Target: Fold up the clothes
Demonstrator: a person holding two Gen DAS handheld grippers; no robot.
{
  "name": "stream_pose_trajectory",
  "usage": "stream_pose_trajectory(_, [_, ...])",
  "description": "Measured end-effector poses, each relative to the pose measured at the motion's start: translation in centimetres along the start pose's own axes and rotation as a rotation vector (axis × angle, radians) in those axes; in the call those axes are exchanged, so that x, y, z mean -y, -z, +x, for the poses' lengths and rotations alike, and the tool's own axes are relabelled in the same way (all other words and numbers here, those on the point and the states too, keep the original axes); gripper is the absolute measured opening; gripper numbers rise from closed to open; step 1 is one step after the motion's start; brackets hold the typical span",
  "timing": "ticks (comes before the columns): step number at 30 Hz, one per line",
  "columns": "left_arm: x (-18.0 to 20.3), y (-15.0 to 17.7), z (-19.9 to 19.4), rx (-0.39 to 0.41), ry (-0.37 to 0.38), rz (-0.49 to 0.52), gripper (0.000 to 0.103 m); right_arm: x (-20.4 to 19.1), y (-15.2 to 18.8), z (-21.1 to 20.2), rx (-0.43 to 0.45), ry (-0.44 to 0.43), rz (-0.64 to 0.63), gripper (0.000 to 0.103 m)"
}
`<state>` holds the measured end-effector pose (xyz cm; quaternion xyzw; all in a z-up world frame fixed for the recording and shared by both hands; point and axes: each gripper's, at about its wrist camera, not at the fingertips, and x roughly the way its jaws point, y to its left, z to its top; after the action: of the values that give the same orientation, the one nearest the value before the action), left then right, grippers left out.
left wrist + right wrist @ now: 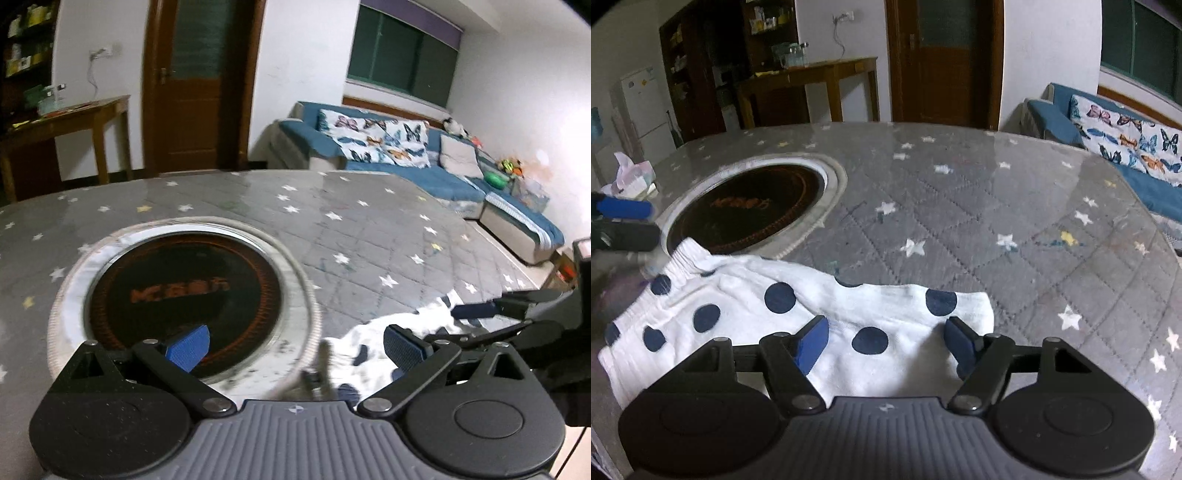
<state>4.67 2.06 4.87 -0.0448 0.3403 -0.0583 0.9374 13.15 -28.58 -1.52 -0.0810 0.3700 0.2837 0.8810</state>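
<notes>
Now lying flat at lower left of the right wrist frame on the starred tabletop (1015, 206): dotted shorts (768, 317). Right hand-held gripper (882, 341) gaping above the hem, gripping nothing; left hand-held gripper (295, 341) gaping, empty.

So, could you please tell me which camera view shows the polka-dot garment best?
The right wrist view: the white polka-dot garment lies almost whole on the table, elastic waistband visible. The left wrist view catches only a blurred patch of it.

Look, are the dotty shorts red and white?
No, the dotty shorts are white with dark blue dots, lying flat on the starry table.
</notes>
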Motion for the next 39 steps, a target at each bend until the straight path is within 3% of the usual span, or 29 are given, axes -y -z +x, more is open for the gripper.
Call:
stream_pose_trajectory(12, [0.0, 2.5, 1.9, -0.068, -0.035, 0.019, 0.102, -1.5, 3.4, -6.1, 0.034, -0.041, -0.027, 0.077])
stream_pose_trajectory(18, [-0.8, 3.3, 2.8, -0.106, -0.032, -0.009, 0.103, -1.7, 6.6, -5.9, -0.007, -0.037, 0.008, 0.081])
stream_pose_trajectory(23, [-1.1, 3.1, 2.6, -0.106, -0.021, -0.041, 0.103, -2.8, 6.0, -6.7, 0.02, -0.025, -0.048, 0.085])
stream_pose_trajectory(32, [-1.4, 2.8, 1.8, -0.081, 0.007, -0.067, 0.103, -5.4, 5.0, -7.0, 0.076, -0.076, -0.13, 0.103])
stream_pose_trajectory(39, [-1.9, 2.5, 1.1, -0.06, 0.034, -0.094, 0.103, -8.0, 4.2, -7.3, 0.135, -0.107, -0.216, 0.103])
